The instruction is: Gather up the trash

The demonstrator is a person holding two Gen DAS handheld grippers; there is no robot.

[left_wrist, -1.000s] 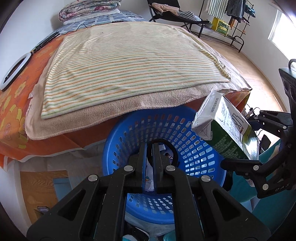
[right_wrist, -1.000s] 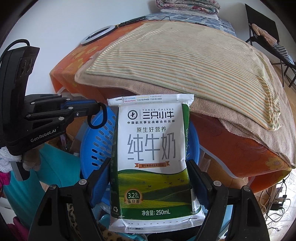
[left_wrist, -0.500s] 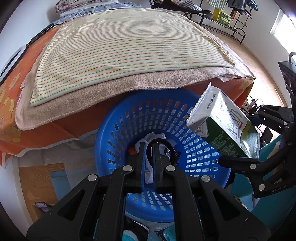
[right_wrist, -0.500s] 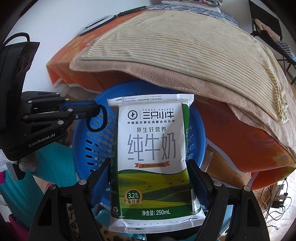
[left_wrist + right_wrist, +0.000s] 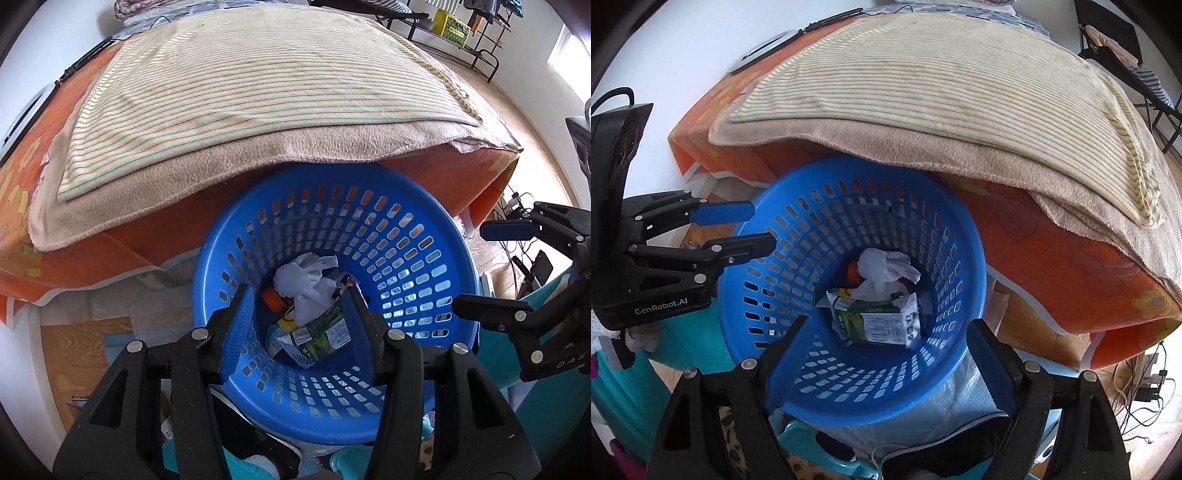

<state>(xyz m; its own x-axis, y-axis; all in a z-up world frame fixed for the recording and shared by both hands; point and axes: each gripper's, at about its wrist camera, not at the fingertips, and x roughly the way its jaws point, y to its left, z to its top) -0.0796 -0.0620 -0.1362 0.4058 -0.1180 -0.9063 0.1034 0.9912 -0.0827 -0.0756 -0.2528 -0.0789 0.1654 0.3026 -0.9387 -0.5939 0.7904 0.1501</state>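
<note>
A blue perforated basket (image 5: 424, 206) (image 5: 975, 266) stands against the bed's side. A green and white milk carton (image 5: 314, 338) (image 5: 877, 321) lies on its side at the basket's bottom, beside crumpled white tissue (image 5: 306, 280) (image 5: 882, 273) and an orange scrap (image 5: 272, 298). My left gripper (image 5: 299, 321) is open and empty above the basket's near rim; it also shows in the right wrist view (image 5: 757, 230). My right gripper (image 5: 886, 347) is open and empty over the basket; it also shows in the left wrist view (image 5: 476, 266).
A bed with an orange sheet (image 5: 1052, 236), a tan blanket (image 5: 184, 192) and a striped cover (image 5: 258, 81) rises right behind the basket. A black rack (image 5: 461, 40) stands far back. Cables (image 5: 1145, 384) lie on the wooden floor at the right.
My right gripper has opened and the milk carton has dropped into the basket. My left gripper has opened too, letting go of a dark ring it held. Both views tilted down toward the basket.
</note>
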